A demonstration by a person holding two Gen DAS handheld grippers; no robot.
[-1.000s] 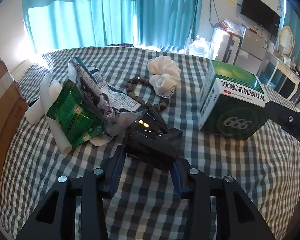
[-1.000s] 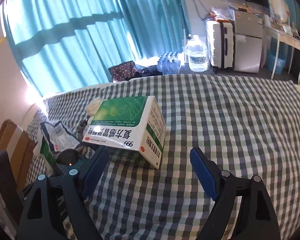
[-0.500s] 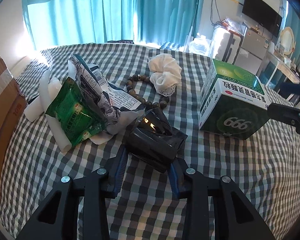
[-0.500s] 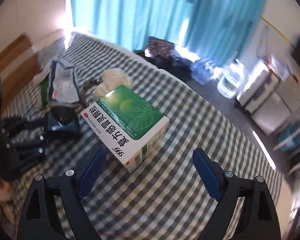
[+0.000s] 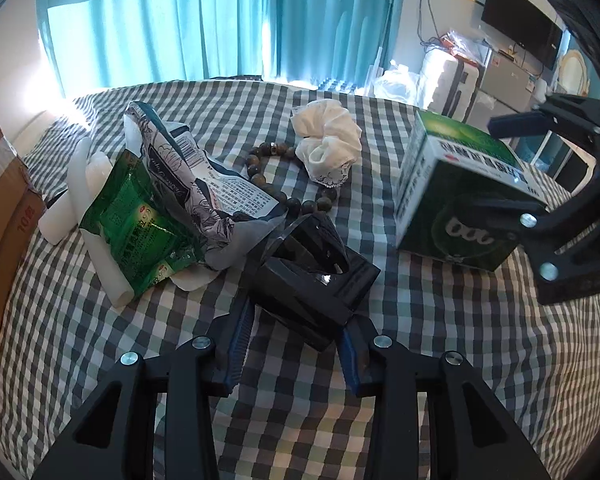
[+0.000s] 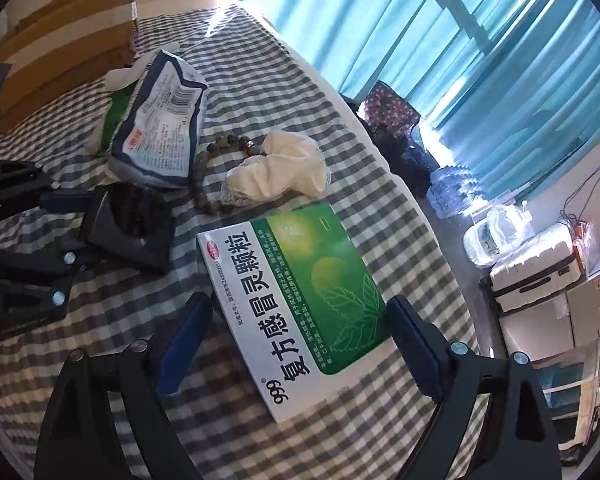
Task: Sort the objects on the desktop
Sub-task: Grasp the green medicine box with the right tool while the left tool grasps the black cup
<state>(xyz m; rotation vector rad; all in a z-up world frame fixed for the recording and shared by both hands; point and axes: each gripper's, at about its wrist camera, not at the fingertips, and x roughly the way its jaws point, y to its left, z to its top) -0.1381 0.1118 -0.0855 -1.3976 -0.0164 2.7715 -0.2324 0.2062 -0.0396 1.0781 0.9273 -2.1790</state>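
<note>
A green-and-white medicine box [image 6: 296, 300] lies flat on the checked cloth beside a black holder [image 5: 316, 276].

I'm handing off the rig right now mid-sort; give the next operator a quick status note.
Left claw: closed on the black box, which sits on the checked cloth.
Right claw: open wide, straddling the near end of the green medicine box, pads not touching it.
Snack packets, white candles, bead bracelet and white scrunchie lie bunched together beyond the black box.
Done: nothing visibly sorted.
Left: grip the medicine box, then sort everything.
</note>
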